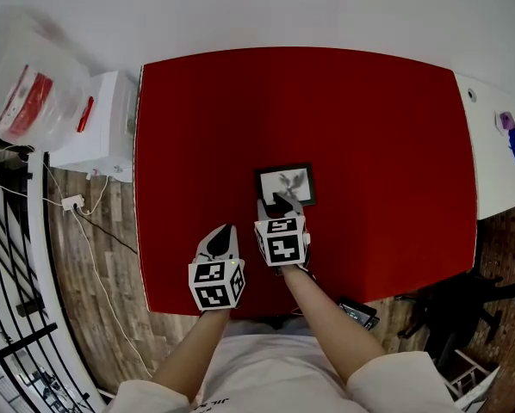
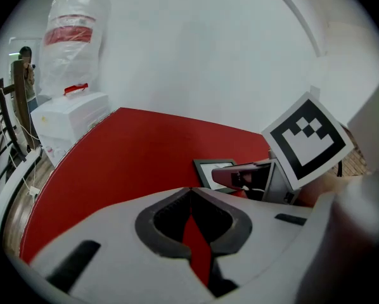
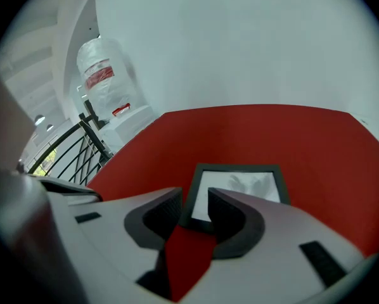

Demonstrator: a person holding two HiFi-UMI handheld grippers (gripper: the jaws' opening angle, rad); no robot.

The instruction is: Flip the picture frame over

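While the left gripper (image 1: 226, 232) sits clenched and empty, the right gripper (image 1: 282, 201) (jaws apart) frames the picture frame's (image 1: 290, 180) lower-left corner.

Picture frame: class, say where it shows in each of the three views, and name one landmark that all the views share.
Head view: the picture frame lies at the centre, flat on the red tabletop.
Left gripper view: just right of centre, only its left part showing.
Right gripper view: lower middle, straight ahead.
Shared landmark: the red tabletop under it in every view.
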